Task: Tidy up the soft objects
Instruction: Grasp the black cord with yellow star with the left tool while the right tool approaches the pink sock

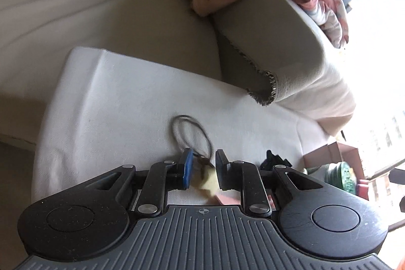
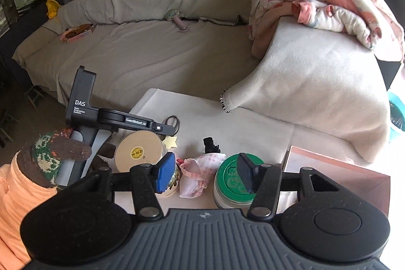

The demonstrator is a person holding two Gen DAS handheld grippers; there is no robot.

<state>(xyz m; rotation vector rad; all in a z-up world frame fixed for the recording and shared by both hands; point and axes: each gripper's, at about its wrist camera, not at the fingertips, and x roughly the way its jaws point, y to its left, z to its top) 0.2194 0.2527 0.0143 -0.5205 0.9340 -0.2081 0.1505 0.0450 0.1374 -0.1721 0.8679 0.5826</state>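
Between the left gripper fingers sits a small pale yellow star with a thin dark cord loop running out ahead of the tips onto the white worktop. Fingers are narrowed to a small gap; star fills most of it, but can't tell from the left wrist view whether the pads actually press on it. In the right wrist view the same left gripper reaches in from the left side, tips at the yellow star just beyond a round beige tin. A hand in a knitted brown-green glove with an orange sleeve holds it. Right gripper fingers roughly half open, nothing held. Pink-and-white cloth bundle lies on the worktop in line with the gap, below the fingers. Right finger overlaps a green-lidded jar; left blue pad overlaps a patterned round item, detail unclear. Small black object just ahead of the gap. Pink box right of the right finger. Beyond the worktop: beige-covered sofa, floral pink blanket draped over its arm at right, plush toys along the back.
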